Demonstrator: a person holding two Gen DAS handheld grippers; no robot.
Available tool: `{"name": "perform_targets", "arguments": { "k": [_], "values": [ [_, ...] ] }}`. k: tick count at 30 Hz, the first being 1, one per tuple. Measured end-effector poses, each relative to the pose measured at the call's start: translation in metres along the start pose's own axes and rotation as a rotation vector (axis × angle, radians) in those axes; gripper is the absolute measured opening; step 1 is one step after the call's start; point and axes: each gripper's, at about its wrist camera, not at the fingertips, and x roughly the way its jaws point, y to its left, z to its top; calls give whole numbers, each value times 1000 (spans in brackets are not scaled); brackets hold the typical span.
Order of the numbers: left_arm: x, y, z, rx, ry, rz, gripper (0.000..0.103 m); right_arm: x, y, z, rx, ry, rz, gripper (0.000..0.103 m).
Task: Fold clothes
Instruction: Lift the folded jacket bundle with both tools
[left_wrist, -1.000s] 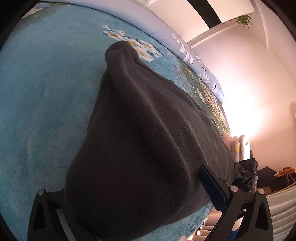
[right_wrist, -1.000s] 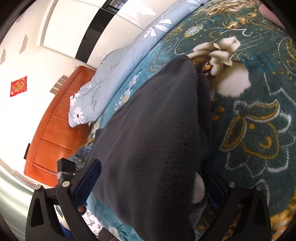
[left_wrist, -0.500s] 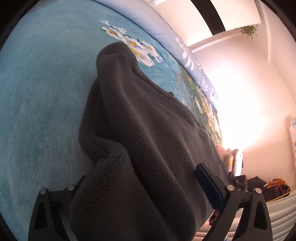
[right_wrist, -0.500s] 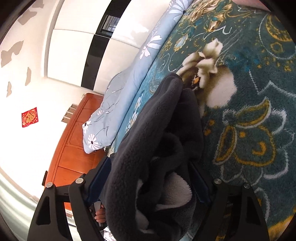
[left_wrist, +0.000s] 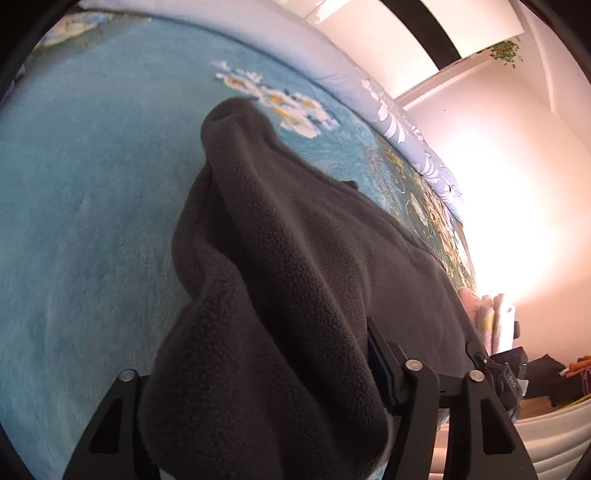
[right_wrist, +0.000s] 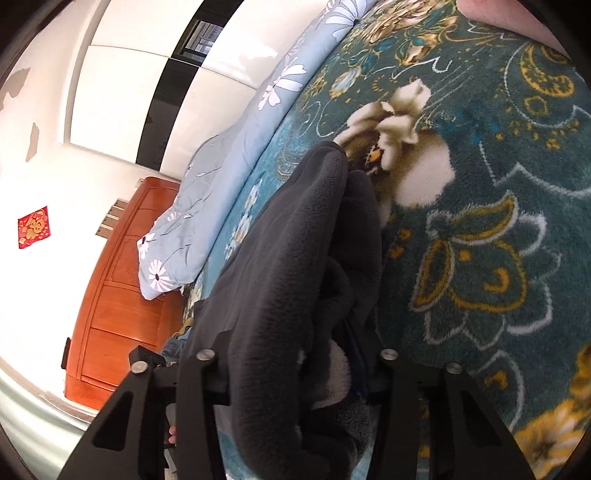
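A dark grey fleece garment (left_wrist: 314, 240) lies lengthwise on a teal flowered blanket (left_wrist: 92, 184). Its near end is bunched up between the fingers of my left gripper (left_wrist: 266, 369), whose jaws are closing on the thick fold. The right finger's pad presses into the fleece; the left finger is hidden under it. In the right wrist view the same garment (right_wrist: 288, 240) is gathered between the fingers of my right gripper (right_wrist: 291, 350), with its pale fluffy lining showing. Those jaws are closing too and squeeze the bundle.
The bed's blanket (right_wrist: 480, 221) stretches wide on both sides of the garment. A light blue flowered duvet (right_wrist: 221, 184) lies along the far edge. A reddish wooden cabinet (right_wrist: 110, 314) stands beyond it. Folded pale clothes (left_wrist: 491, 317) sit at the bed's end.
Both grippers' jaws have narrowed from wide to pinched around the fleece. The garment's ends have bunched and risen off the blanket, and the right wrist has rolled a little.
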Motion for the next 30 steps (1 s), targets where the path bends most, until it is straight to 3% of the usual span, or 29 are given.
{"name": "perform_targets", "arguments": {
  "k": [7, 12, 20, 24, 30],
  "values": [
    [-42, -35, -52, 151, -78, 38, 55, -37, 21, -19, -67, 5, 13, 42],
    [-60, -63, -69, 249, -108, 39, 52, -64, 39, -37, -141, 15, 12, 41],
    [-95, -92, -98, 309, -145, -18, 51, -103, 76, -52, -280, 26, 21, 40],
    [-103, -112, -101, 326, -147, -43, 50, -119, 83, -46, -308, 30, 30, 40],
    [-92, -175, -84, 370, -153, -82, 50, -157, 85, -4, -296, 1, 80, 40]
  ]
}}
